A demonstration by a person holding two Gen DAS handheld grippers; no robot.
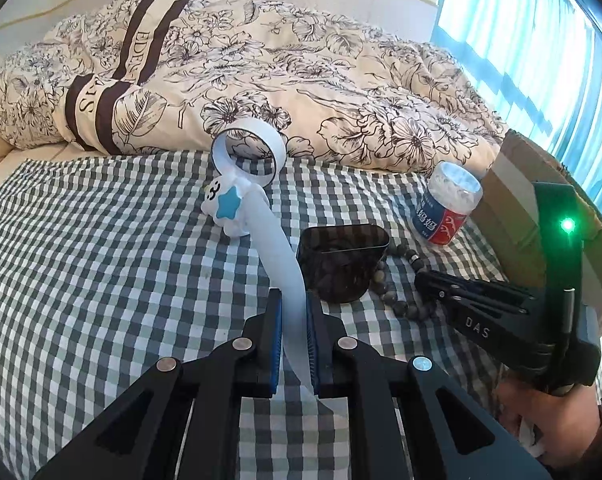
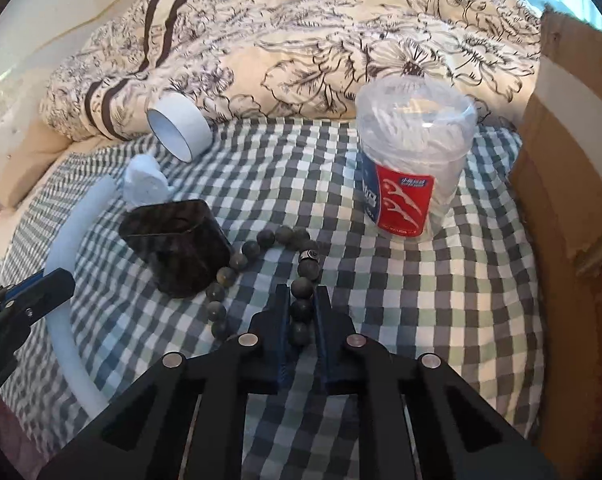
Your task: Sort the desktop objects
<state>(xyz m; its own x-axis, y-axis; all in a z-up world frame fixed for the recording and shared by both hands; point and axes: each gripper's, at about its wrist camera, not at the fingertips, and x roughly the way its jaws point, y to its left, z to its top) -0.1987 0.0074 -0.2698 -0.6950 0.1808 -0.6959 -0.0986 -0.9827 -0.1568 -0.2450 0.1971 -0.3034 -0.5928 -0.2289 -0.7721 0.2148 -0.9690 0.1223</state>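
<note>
The checked sheet (image 1: pixel 101 240) is woven cloth, matt. The floral quilt (image 1: pixel 301 80) is soft printed fabric. The white strap (image 1: pixel 279 256) looks like smooth, matt silicone. The dark cup (image 1: pixel 343 260) is glossy translucent plastic. The jar (image 2: pixel 415 168) is clear plastic with a glossy label. The beads (image 2: pixel 301 292) are dull, stone-like. The box (image 2: pixel 573 184) is rough cardboard.

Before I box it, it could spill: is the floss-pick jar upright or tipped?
Upright: the floss-pick jar stands on its base on the checked cloth, lid up.
</note>
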